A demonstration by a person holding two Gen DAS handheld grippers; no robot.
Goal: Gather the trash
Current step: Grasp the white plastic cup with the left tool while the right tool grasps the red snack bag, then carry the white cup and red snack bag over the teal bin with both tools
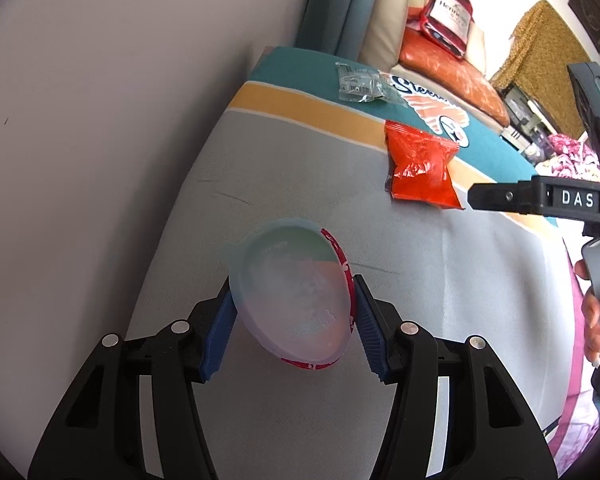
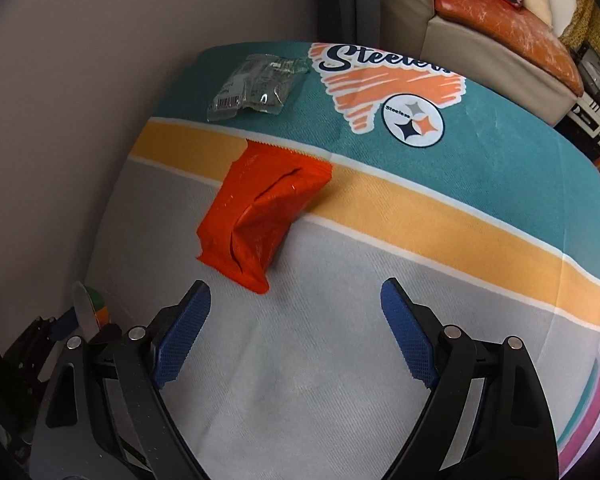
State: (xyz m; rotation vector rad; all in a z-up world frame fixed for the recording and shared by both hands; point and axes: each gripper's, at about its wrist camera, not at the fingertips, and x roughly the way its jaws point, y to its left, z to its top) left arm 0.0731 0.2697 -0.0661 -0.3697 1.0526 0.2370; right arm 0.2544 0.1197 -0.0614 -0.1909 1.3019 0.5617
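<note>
My left gripper (image 1: pixel 294 320) is shut on a round plastic tub (image 1: pixel 296 296) with a pale translucent lid and red rim, held tilted above the blanket. A red foil wrapper (image 1: pixel 420 164) lies further on, also in the right wrist view (image 2: pixel 260 212). A clear plastic wrapper (image 1: pixel 358 82) lies at the far end, also in the right wrist view (image 2: pixel 256 86). My right gripper (image 2: pixel 296 320) is open and empty, just short of the red wrapper; its body (image 1: pixel 540 198) shows at the right in the left wrist view.
A Steelers blanket (image 2: pixel 420 240) in grey, yellow and teal covers the surface. A pale wall (image 1: pixel 100 120) runs along the left. A sofa with an orange cushion (image 2: pixel 500 12) stands beyond. The left gripper and tub (image 2: pixel 90 312) show at the lower left.
</note>
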